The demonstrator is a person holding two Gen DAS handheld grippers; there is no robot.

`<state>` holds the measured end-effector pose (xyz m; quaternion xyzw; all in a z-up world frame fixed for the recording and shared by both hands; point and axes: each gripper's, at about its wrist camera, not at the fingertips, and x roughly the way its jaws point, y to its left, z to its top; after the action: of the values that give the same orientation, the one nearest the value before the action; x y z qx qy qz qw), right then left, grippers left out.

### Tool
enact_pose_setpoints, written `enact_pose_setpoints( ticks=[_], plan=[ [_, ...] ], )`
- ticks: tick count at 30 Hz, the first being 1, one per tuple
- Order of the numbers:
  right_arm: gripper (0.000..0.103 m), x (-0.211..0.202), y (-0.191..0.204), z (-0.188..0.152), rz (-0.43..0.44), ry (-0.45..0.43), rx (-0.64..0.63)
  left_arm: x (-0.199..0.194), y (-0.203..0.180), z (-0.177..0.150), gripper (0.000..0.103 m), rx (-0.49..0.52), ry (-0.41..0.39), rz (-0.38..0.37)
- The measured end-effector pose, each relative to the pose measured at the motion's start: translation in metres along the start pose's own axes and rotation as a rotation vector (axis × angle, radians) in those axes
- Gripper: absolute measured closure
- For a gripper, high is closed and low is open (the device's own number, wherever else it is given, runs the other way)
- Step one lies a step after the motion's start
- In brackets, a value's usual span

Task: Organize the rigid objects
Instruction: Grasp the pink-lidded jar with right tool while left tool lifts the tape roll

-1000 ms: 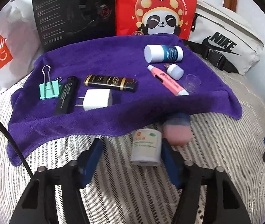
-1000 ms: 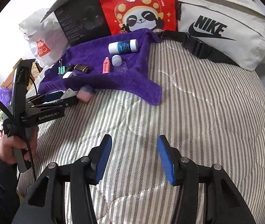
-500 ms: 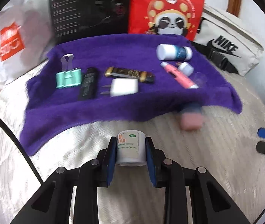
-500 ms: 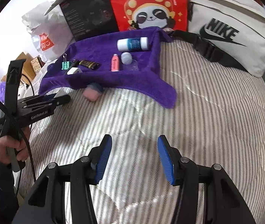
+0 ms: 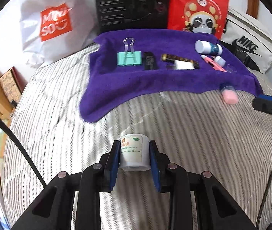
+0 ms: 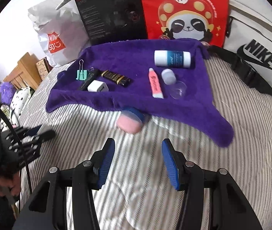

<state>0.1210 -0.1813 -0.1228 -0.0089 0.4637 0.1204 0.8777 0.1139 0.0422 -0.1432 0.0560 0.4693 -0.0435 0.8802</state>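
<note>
Plainly, the small white cylindrical jar with a pale printed label (image 5: 134,154) sat clamped between the blue-padded fingers (image 5: 114,164) of the left gripper (image 5: 134,163), lifted clear of the striped quilted bed (image 5: 193,134), well short of the purple terry towel (image 5: 164,80). Jar judged light and rigid, likely plastic; smooth wall, so apt to slip or swivel if the squeeze eased. Pads bore on opposite sides of the curved wall, about mid-height, label facing up: a sound place to hold it, since the round body offers no flats.

Left gripper pointed forward and a little downward toward the towel's near left corner, held roughly level.

Right gripper (image 6: 137,161) hovered low over the bed, fingers apart and empty, aimed at the pink-and-blue rounded block (image 6: 130,121) lying half under the towel's near hem. Block looked like an eraser or soft-cornered case; could not tell which. It should take a grasp across its short sides.

On the towel: mint binder clip (image 5: 129,57), black flat bar (image 5: 150,61), black-and-gold tube (image 6: 115,77), white charger plug (image 6: 97,87), pink tube (image 6: 156,83), white-and-blue bottle (image 6: 172,59), small white cap (image 6: 168,76), clear dish (image 6: 178,89). The jar probably belonged in the open stretch of towel near the bottle.
</note>
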Motion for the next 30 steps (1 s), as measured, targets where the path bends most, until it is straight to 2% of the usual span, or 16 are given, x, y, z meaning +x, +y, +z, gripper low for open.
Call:
enact_pose_setpoints(
  ticks=[11, 13, 16, 21, 25, 30],
  plan=[
    [0.053, 0.036, 0.022, 0.018, -0.078, -0.034, 0.013, -0.003, 0.011, -0.01, 0.075, -0.063, -0.03, -0.017],
    [0.057, 0.044, 0.023, 0.021, -0.101, -0.044, 0.024, -0.003, 0.013, -0.01, 0.075, -0.07, -0.027, -0.025],
    [0.059, 0.057, 0.023, 0.021, -0.128, -0.009, 0.017, -0.004, 0.014, -0.009, 0.075, -0.076, -0.025, -0.033],
    [0.062, 0.052, 0.023, 0.012, -0.191, -0.01, -0.058, -0.004, 0.014, -0.009, 0.075, -0.076, -0.027, -0.03],
    [0.062, 0.046, 0.009, 0.008, -0.167, -0.011, -0.033, -0.004, 0.015, -0.01, 0.075, -0.074, -0.034, -0.035],
    [0.06, 0.05, 0.017, 0.007, -0.185, -0.035, -0.071, -0.004, 0.016, -0.01, 0.075, -0.076, -0.032, -0.034]
  ],
)
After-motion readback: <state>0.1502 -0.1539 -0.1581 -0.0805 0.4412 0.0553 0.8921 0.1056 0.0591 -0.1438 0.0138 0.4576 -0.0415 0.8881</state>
